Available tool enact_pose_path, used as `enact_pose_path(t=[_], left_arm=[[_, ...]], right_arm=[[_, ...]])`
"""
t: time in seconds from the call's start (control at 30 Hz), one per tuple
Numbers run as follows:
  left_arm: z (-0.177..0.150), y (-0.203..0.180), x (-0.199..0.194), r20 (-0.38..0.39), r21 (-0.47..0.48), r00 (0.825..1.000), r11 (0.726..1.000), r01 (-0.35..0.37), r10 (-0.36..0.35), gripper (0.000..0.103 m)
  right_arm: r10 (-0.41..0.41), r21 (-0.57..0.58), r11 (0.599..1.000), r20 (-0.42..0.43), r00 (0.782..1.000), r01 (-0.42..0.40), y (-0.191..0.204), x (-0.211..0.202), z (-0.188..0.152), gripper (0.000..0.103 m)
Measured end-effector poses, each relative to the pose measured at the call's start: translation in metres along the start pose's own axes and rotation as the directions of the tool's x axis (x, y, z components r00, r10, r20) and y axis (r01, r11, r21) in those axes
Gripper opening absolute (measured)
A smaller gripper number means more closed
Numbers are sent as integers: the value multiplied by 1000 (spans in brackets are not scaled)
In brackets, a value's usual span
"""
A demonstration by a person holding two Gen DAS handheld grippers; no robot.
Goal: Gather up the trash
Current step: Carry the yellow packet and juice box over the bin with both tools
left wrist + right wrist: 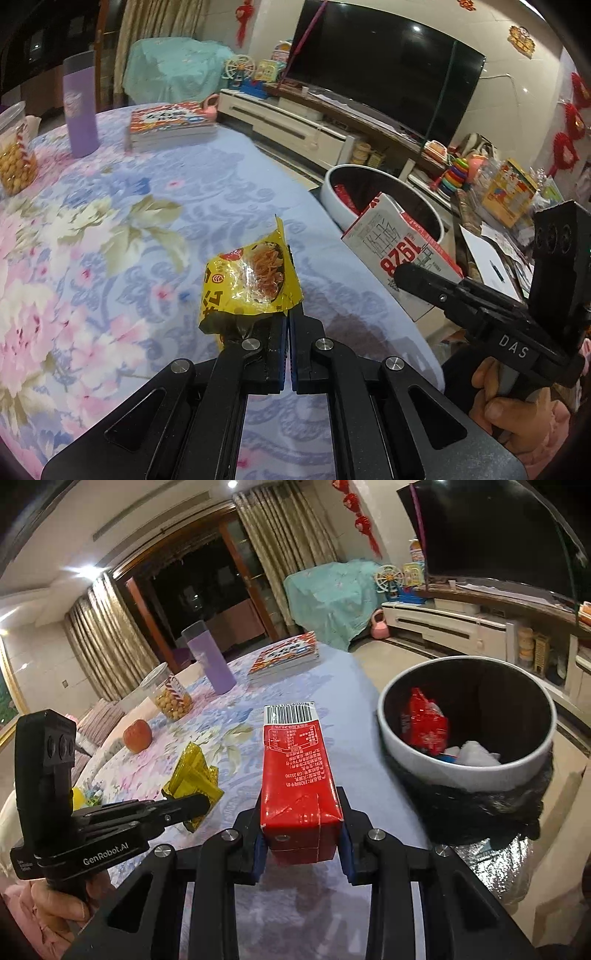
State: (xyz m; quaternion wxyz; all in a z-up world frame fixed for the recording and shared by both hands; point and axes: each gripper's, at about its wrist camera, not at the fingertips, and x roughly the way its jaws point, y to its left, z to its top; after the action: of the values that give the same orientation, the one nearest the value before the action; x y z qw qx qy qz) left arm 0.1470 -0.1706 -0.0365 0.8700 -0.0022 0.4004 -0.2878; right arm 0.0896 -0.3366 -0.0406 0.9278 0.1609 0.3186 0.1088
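Two grippers loaded, purple cup point(212, 661), books point(284, 655), jar point(170, 698) behind

Yellow wrapper point(251, 284), red carton point(299, 775), white-rimmed bin point(465, 771), floral pastel tablecloth point(110, 240).

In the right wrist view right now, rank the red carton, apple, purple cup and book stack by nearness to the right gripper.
1. Red carton, clamped in the right gripper.
2. Apple, left on the table.
3. Purple cup, farther back, left.
4. Book stack, far table edge.

Left gripper point(288, 314) pinching yellow wrapper point(251, 284) above floral tablecloth point(110, 240), carton point(399, 251) apparently in right gripper point(402, 273)
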Motion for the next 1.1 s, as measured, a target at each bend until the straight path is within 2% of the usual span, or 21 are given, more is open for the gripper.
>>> enact_pose_path(t=[0.7,1.1], left_arm=[[17,-47,19,-16,93,999,994,50,-49,1],[30,-68,33,-24,128,997,989,72,-69,1]], right_arm=[[-48,56,997,58,997,45,-37,-32,6,31],[-76,86,994,60,995,70,-61,-41,10,31]])
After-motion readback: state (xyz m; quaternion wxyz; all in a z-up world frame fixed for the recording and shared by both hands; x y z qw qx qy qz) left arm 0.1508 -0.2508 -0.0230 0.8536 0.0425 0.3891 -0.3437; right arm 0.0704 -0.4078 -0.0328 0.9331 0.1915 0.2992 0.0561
